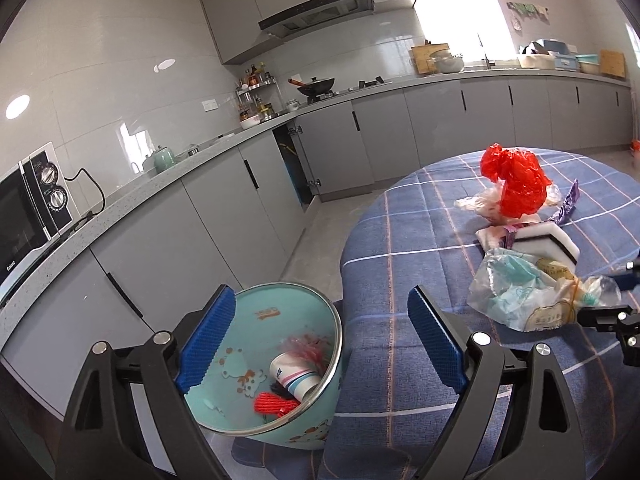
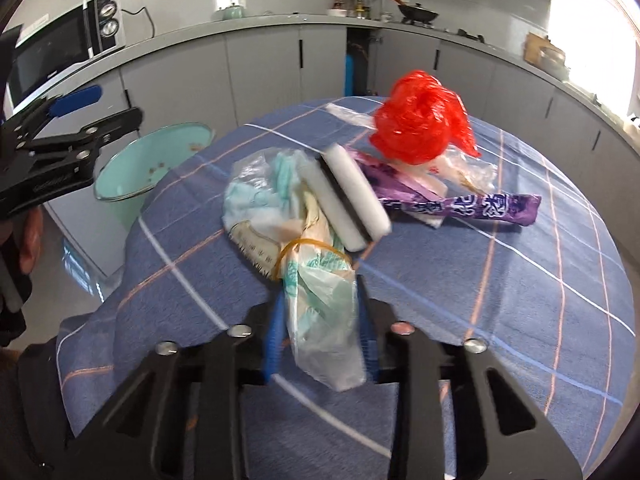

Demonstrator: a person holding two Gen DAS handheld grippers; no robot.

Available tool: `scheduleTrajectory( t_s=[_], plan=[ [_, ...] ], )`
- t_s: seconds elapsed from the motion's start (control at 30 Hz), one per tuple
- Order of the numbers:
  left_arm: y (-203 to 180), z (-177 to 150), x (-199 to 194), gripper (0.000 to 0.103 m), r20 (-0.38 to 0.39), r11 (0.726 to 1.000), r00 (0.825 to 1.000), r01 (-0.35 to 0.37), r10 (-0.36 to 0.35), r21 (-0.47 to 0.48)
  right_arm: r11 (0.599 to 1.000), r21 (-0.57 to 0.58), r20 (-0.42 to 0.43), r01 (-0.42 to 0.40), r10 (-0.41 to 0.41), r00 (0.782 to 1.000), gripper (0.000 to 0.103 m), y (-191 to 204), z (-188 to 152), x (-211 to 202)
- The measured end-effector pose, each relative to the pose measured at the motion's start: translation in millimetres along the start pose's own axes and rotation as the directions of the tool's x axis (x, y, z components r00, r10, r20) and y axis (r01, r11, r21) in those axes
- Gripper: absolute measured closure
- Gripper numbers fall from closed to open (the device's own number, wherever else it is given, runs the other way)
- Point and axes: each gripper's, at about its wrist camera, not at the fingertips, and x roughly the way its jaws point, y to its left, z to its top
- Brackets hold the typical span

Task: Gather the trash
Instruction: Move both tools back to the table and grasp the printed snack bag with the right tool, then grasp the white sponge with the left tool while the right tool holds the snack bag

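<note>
My right gripper (image 2: 320, 344) has its 2 fingers (image 2: 273, 344) pinched on the near end of a clear plastic bag (image 2: 320, 312) stuffed with pale teal-printed wrappers and cinched by a yellow rubber band (image 2: 308, 250); the bag lies in the middle of the surface (image 2: 520, 320), which is draped in a blue plaid cloth. A cream label on it carries small print I cannot read. Touching the bag on its far side is a white foam block (image 2: 356, 196), and beyond that a purple wrapper (image 2: 472, 206) with white characters too blurred to make out, then a crumpled red plastic bag (image 2: 420, 120) toward the far edge. My left gripper (image 1: 320, 340) has its fingers (image 1: 208, 340) spread wide, holding nothing, over the rim of a teal bin (image 1: 320, 432) standing just off the surface's left edge. Inside it sit a striped paper cup (image 1: 294, 376) and red netting (image 1: 272, 402). On the kitchen counter a microwave (image 1: 24, 216) reads "Galanz".
</note>
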Motion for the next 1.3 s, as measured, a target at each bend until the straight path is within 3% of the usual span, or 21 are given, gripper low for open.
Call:
scheduleTrajectory(
  t_s=[0.23, 0.47, 0.7, 0.83, 1.07, 1.3],
  plan=[
    [11, 1, -7, 0.016, 0.018, 0.999, 0.999, -0.035, 0.035, -0.038, 0.998, -0.006, 0.112, -0.063, 0.064, 0.992, 0.079, 20, 6, -28],
    [13, 11, -4, 0.012, 0.014, 0.995, 0.999, -0.037, 0.038, -0.093, 0.997, 0.081, 0.220, 0.006, -0.024, 0.975, 0.080, 2, 16, -55],
    [-44, 26, 2, 0.009, 0.011, 0.998, 0.999, 0.050, -0.049, -0.043, 0.969, 0.164, 0.204, 0.184, -0.216, 0.955, 0.080, -36, 1, -61],
    [-81, 36, 4, 0.008, 0.015, 0.994, 0.994, 0.107, -0.106, -0.022, 0.948, 0.220, 0.193, 0.231, -0.275, 0.942, 0.080, -61, -13, -65],
    [-130, 37, 17, 0.008, -0.042, 0.984, 0.984, 0.176, -0.176, 0.008, 0.913, 0.285, 0.158, 0.291, -0.344, 0.925, 0.080, -95, -40, -69],
    [-155, 25, 39, 0.008, -0.159, 0.977, 0.967, 0.209, -0.201, 0.031, 0.897, 0.322, 0.132, 0.301, -0.358, 0.924, 0.080, -107, -57, -67]
  ],
)
